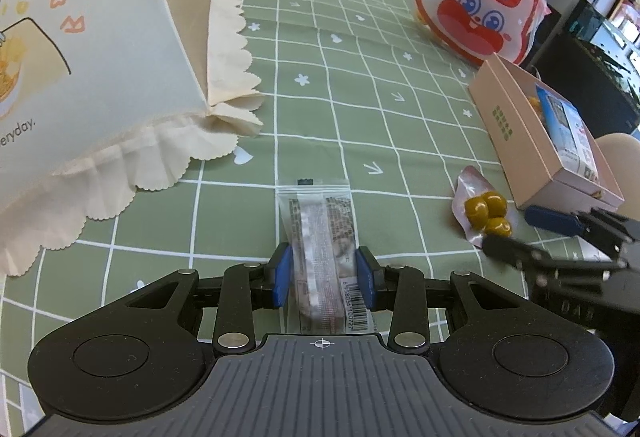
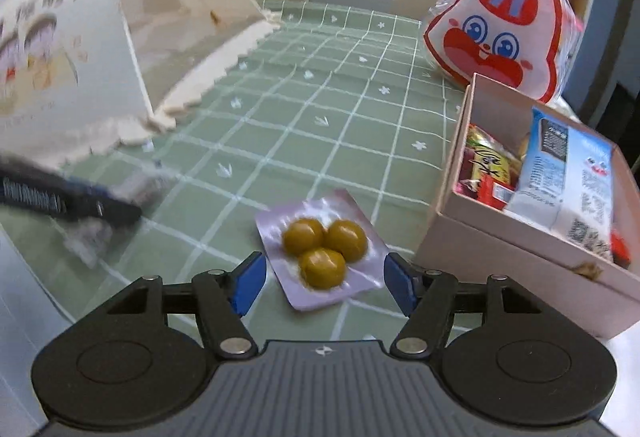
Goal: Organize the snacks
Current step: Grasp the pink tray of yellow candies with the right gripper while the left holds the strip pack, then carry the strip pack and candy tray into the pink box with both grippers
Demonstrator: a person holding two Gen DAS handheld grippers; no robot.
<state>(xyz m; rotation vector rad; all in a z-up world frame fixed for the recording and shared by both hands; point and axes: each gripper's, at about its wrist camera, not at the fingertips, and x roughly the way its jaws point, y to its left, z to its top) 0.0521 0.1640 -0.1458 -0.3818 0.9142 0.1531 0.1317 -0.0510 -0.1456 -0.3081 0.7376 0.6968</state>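
Left claw (image 1: 323,279) is clamping the clear wrapped snack bar (image 1: 320,249) mid-counter, while the right claw (image 2: 324,283) is sitting open around the olive pack (image 2: 322,247), not pinching yet. Next it's probably closing, then lifting into the pink box (image 2: 520,249) sitting at the counter's right edge; plenty of open green cloth (image 2: 320,117) ahead.

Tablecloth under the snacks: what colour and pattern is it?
The tablecloth is sage green with a white grid and small white motifs; clearest in the left wrist view.

Clear-wrapped snack bar (image 1: 320,257) and olive pack (image 2: 322,251) lie flat beside pink box (image 2: 520,261)
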